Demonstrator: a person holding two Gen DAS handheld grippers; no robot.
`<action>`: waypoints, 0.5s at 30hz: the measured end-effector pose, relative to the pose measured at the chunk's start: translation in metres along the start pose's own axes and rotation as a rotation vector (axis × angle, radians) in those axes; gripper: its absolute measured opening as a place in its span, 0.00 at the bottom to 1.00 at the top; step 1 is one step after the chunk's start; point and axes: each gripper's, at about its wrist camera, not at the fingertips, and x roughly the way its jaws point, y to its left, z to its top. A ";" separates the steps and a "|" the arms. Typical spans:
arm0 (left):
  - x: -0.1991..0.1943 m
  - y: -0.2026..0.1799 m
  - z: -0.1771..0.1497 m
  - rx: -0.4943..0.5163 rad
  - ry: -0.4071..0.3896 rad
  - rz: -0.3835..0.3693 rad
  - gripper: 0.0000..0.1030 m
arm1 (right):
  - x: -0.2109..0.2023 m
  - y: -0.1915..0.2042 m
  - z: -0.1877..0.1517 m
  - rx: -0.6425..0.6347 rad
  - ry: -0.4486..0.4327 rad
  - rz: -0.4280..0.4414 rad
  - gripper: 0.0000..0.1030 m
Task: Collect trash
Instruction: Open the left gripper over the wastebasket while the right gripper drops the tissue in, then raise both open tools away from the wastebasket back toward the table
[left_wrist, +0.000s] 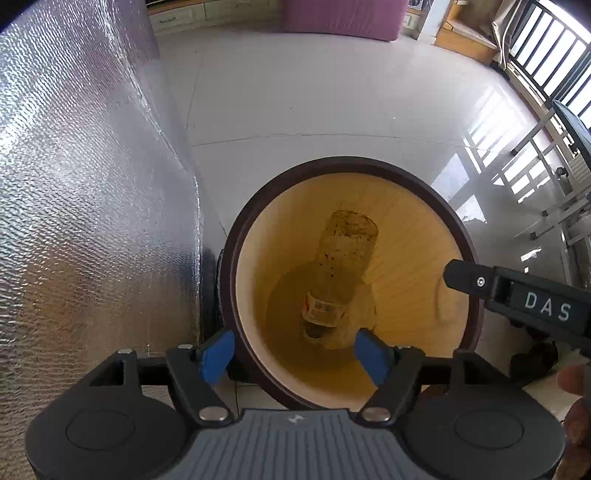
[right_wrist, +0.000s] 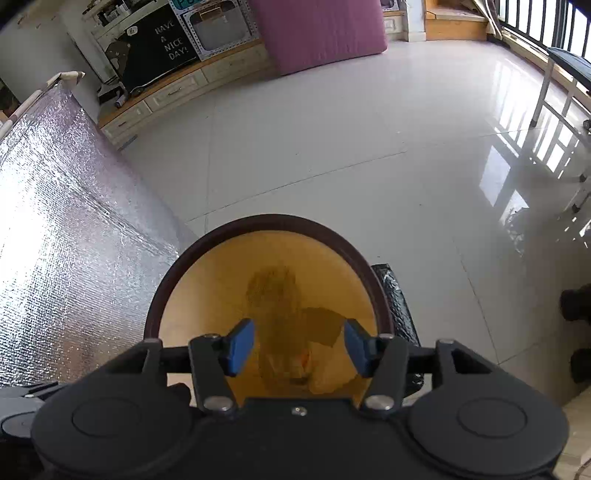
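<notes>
A clear, grimy plastic bottle (left_wrist: 338, 273) with a red-and-white label lies tilted, neck down, at the bottom of the round yellow bin (left_wrist: 413, 221) with a dark brown rim. Both the left claw (left_wrist: 295, 354) and the right claw (right_wrist: 299, 347) hang over the bin's mouth, jaws spread wide and empty. The bin stands on the glossy tiled floor (left_wrist: 314, 103), just beside a silver foil-covered surface (left_wrist: 92, 184).

White letters "DAS" stand on the right claw's black body (left_wrist: 546, 308) at the frame's right edge. A black board (right_wrist: 159, 48), upper left, reads "HAVE A NICE DAY!".
</notes>
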 end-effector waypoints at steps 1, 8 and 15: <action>-0.002 0.001 -0.001 0.000 -0.002 0.004 0.72 | -0.002 -0.001 0.000 0.000 0.002 -0.003 0.54; -0.021 0.014 -0.012 -0.025 -0.020 0.021 0.78 | -0.023 -0.006 -0.001 -0.014 -0.020 -0.021 0.56; -0.052 0.026 -0.023 -0.033 -0.057 0.040 0.91 | -0.045 -0.006 -0.010 -0.041 -0.046 -0.033 0.60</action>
